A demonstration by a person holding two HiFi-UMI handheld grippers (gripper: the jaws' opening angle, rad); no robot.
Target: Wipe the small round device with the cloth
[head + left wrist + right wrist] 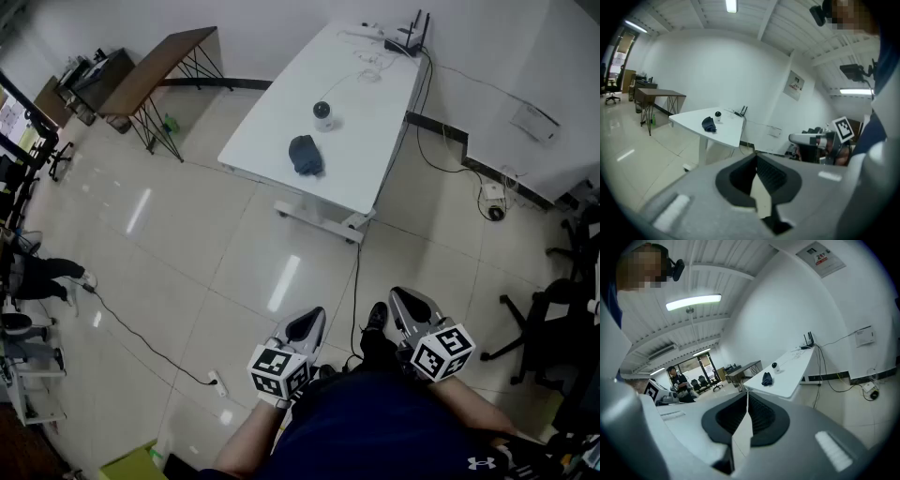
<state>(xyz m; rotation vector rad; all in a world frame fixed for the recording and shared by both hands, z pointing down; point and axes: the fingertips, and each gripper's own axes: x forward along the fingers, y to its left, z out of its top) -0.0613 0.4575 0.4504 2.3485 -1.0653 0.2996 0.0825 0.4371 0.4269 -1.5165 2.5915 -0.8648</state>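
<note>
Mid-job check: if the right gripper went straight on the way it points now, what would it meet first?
Nothing near. The right gripper, shut and empty, aims across the floor at the white table, toward its near end, left of the cloth. Floor or table edge probably comes first; depth is unclear.

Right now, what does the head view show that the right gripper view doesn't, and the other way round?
Head view only: the power strip and its cable, low in the picture.

Right gripper view only: the ceiling light, a wall poster, a seated person far off, and a close look at the right gripper, jaws shut and empty.

Both: the white table with the dark cloth lying near the small round device but apart from it, and the router at the far end.
</note>
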